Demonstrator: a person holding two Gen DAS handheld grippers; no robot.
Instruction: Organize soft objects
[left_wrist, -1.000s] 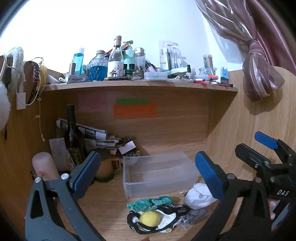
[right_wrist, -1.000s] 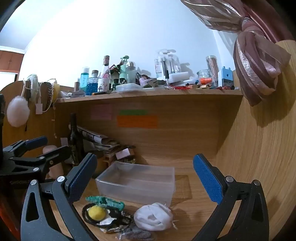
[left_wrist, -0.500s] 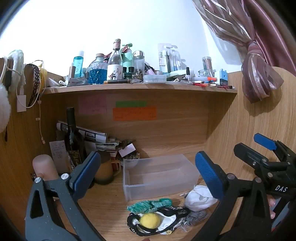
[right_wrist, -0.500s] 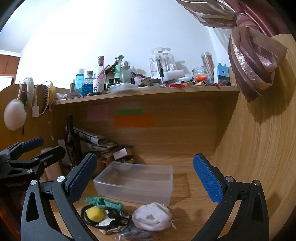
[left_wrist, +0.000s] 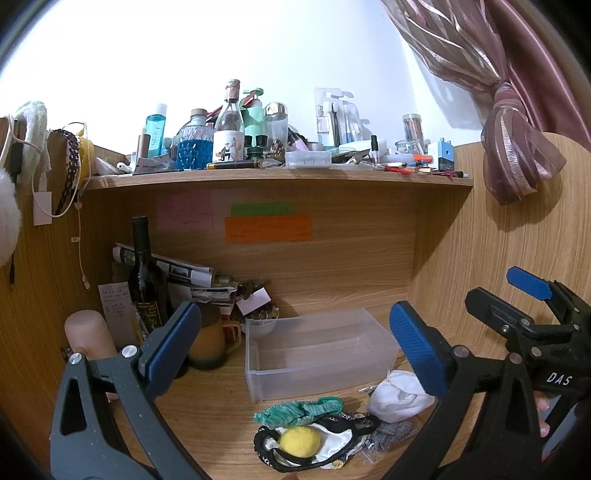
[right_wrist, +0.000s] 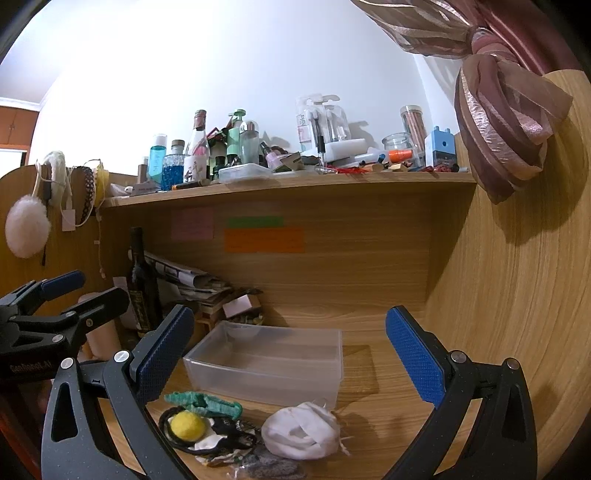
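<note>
My left gripper (left_wrist: 295, 347): jaws wide apart, nothing held; right gripper (right_wrist: 290, 349): same, spread w/ nothing between. Lower centre of both views, soft items on desk (left_wrist: 207, 413): green knit piece (left_wrist: 299, 410), yellow ball (left_wrist: 299, 439), white cloth bundle (right_wrist: 303, 430). Just behind them, clear plastic bin (left_wrist: 317, 350); wine bottle (left_wrist: 146, 280) mid-left.

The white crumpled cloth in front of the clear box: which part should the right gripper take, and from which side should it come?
Probably the raised middle of the white cloth, from above and slightly from the near side. It is a loose mound with folds on top, and the clear box stands close behind it. The right gripper, open wide, seems able to span it.
</note>
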